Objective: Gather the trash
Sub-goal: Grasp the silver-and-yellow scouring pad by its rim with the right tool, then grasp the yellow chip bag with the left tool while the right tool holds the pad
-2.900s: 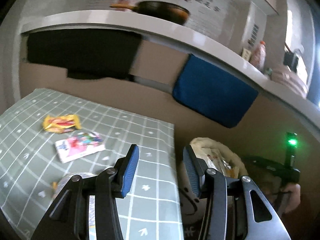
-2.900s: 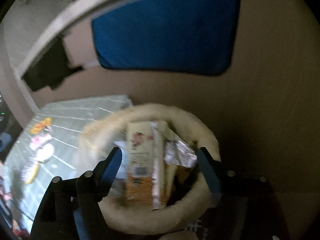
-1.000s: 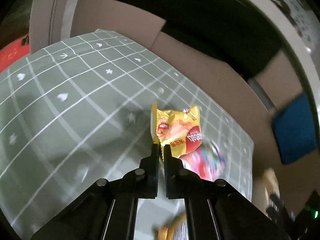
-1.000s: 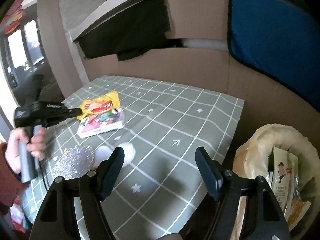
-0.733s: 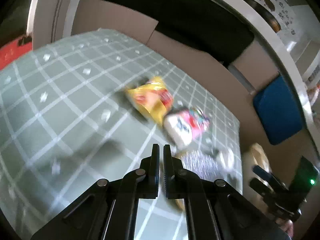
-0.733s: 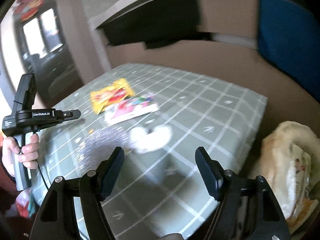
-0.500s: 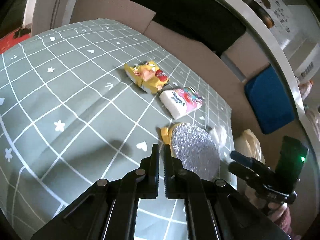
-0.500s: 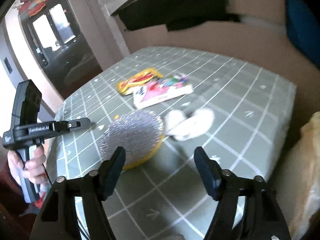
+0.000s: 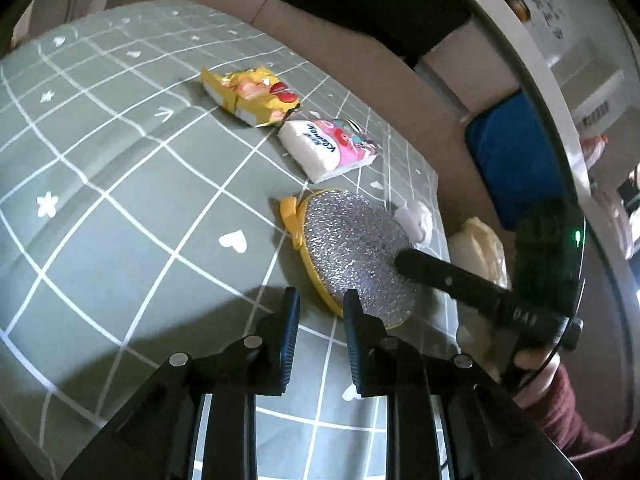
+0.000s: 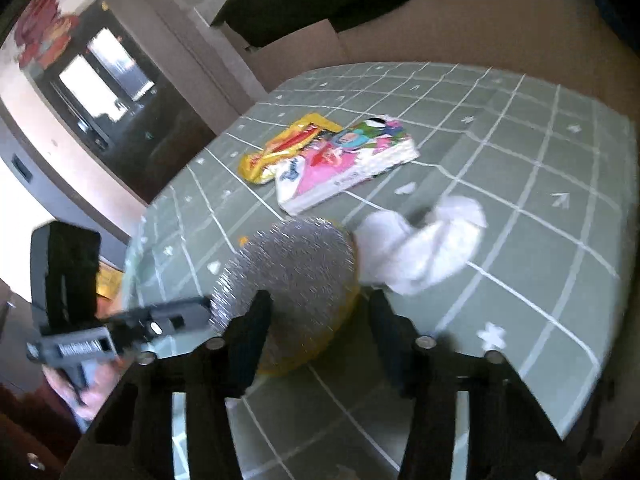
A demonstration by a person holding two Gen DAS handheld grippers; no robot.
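Both hand-held grippers are empty and converging on the same item. Left hand-held gripper [image 9: 318, 310] has its jaws parted a little, holding nothing, with the silver scouring pad [image 9: 354, 248] just ahead of its tips and slightly to the right. Right hand-held gripper [image 10: 320, 312] is spread wide, also empty, hovering over the near edge of that pad, and the crumpled white tissue [image 10: 424, 248] lies just ahead of its right finger, touching the pad's far side. Farther ahead of both sit the pink-and-white packet [image 9: 330, 148] and the yellow snack wrapper [image 9: 252, 94], touching each other on the green checked desk [image 9: 120, 208]. The bin bag [image 9: 482, 244] stands off the desk's edge, beyond the right hand-held gripper.

Likely trouble: both tools closing on the pad at once and knocking fingers. A narrow left opening may also slide the thin pad along the cloth instead of pinching its yellow rim, and a wide right closure could catch tissue and pad together, dropping one short of the bag.
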